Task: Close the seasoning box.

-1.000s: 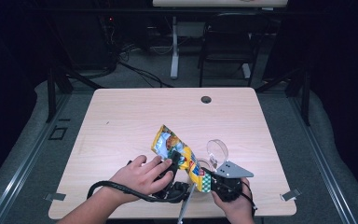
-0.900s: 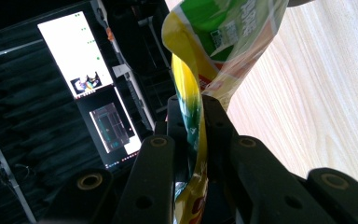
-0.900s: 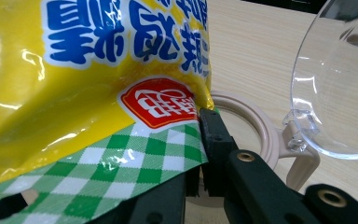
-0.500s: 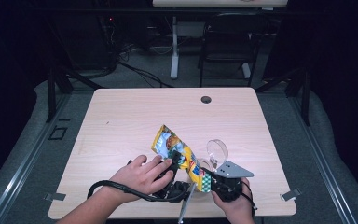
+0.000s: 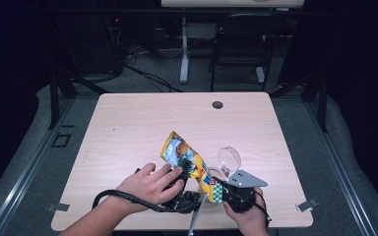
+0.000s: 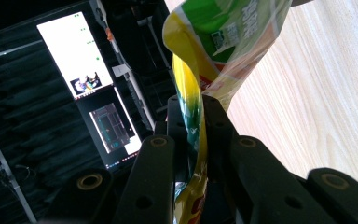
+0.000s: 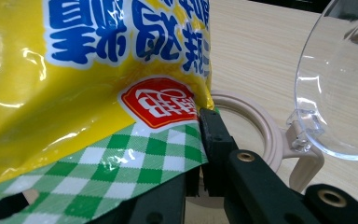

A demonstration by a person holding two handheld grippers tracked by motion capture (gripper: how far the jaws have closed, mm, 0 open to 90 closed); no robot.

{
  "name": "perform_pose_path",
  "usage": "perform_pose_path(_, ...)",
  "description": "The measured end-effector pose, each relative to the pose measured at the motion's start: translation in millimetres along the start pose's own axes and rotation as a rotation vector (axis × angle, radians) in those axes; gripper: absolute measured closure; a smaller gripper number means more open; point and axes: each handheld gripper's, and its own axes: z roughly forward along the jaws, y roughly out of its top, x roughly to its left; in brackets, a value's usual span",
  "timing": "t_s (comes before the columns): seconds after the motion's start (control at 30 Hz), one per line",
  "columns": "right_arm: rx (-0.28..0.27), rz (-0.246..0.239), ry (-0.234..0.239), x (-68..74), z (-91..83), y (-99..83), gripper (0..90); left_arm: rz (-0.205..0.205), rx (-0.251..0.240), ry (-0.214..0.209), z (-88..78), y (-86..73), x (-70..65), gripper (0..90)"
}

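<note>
Two grippers, both clamped on one snack bag near the front edge of the table.

Left gripper: jaws pinched on a folded yellow-green edge of the bag, which runs up between the pads. In the high view the left gripper lies low under the left hand; the hand rests palm down over it, fingers spread toward the bag, forearm entering from the bottom edge, black cable looped around the wrist.

Right gripper: jaws closed on the green-checked corner of the bag. In the high view the right gripper sits just right of the left one, grey plate on top, with the right hand wrapped around it from below.

Bag: raised and tilted, upper end pointing toward the table's middle.

Adjacent: a beige container with a clear hinged lid standing open, just behind the right gripper. A monitor glows beyond the left gripper's jaws.
</note>
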Motion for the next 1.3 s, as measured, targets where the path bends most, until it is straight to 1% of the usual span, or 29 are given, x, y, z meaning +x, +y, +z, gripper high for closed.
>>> perform_pose_path(0.03, 0.000, 0.000, 0.001, 0.2, 0.2, 0.0, 87.8, 0.000, 0.001, -0.012, -0.1, 0.0, 0.5, 84.1)
perform_pose_path(0.13, -0.003, -0.001, 0.002, 0.5, 0.7, -0.2, 87.8, 0.002, 0.002, -0.015, 0.0, -0.1, 0.9, 84.1)
perform_pose_path(0.17, -0.007, 0.002, 0.000, 0.9, 1.1, -0.3, 87.7, 0.003, 0.000, -0.007, 0.1, -0.1, 0.7, 84.1)
perform_pose_path(0.2, -0.004, 0.000, 0.000, 0.8, 0.9, -0.2, 87.8, 0.002, 0.001, -0.015, 0.1, 0.0, 1.0, 84.1)
perform_pose_path(0.27, -0.004, 0.001, 0.002, 0.7, 0.8, -0.3, 87.7, 0.002, 0.002, -0.016, 0.2, 0.3, 1.1, 84.1)
perform_pose_path(0.3, -0.004, 0.002, 0.002, 0.6, 0.8, -0.4, 87.8, 0.018, 0.001, -0.007, 0.2, 0.7, 2.4, 84.1)
perform_pose_path(0.33, -0.003, 0.002, 0.002, 0.5, 0.8, -0.4, 87.7, 0.018, -0.001, -0.007, 0.4, 0.8, 2.4, 84.1)
perform_pose_path(0.37, -0.002, 0.001, 0.001, 0.4, 0.7, -0.4, 87.8, 0.008, 0.006, -0.016, 0.5, 0.6, 1.8, 84.1)
perform_pose_path(0.43, -0.002, 0.001, 0.000, 0.2, 0.7, -0.4, 87.8, 0.010, 0.008, -0.015, 0.6, 0.9, 1.9, 84.1)
perform_pose_path(0.47, -0.002, 0.001, 0.000, 0.1, 0.7, -0.4, 87.7, 0.004, 0.006, -0.008, 0.8, 0.9, 1.0, 84.1)
perform_pose_path(0.5, 0.000, 0.000, 0.000, -0.2, 0.6, -0.4, 87.7, 0.008, 0.003, -0.005, 0.9, 1.1, 1.5, 84.1)
perform_pose_path(0.53, 0.000, 0.000, 0.000, -0.3, 0.6, -0.4, 87.8, 0.008, 0.004, -0.015, 0.8, 1.2, 2.0, 84.1)
perform_pose_path(0.83, -0.002, 0.000, 0.003, -0.3, 0.5, -0.4, 87.7, 0.009, 0.005, -0.016, 0.1, 1.9, 2.7, 84.1)
perform_pose_path(0.87, -0.002, -0.001, 0.002, -0.3, 0.5, -0.4, 87.7, 0.006, 0.002, -0.008, 0.2, 2.1, 1.8, 84.2)
perform_pose_path(0.9, -0.001, -0.001, 0.002, -0.3, 0.5, -0.4, 87.8, 0.021, 0.003, 0.001, 0.0, 2.5, 2.9, 84.1)
perform_pose_path(0.93, -0.002, 0.000, 0.002, -0.3, 0.6, -0.5, 87.8, 0.016, 0.002, -0.001, 0.0, 2.6, 2.5, 84.2)
perform_pose_path(1.1, -0.005, 0.003, 0.001, -0.5, 0.8, -0.4, 87.7, 0.016, 0.004, 0.000, -0.3, 3.1, 2.9, 84.2)
perform_pose_path(1.23, -0.003, 0.002, 0.000, -1.0, 0.5, -0.4, 87.8, 0.023, 0.006, 0.001, -0.7, 3.7, 3.5, 84.2)
perform_pose_path(1.3, -0.004, 0.005, 0.001, -1.1, 0.7, -0.3, 87.8, 0.011, 0.003, -0.003, -0.3, 3.9, 3.1, 84.2)
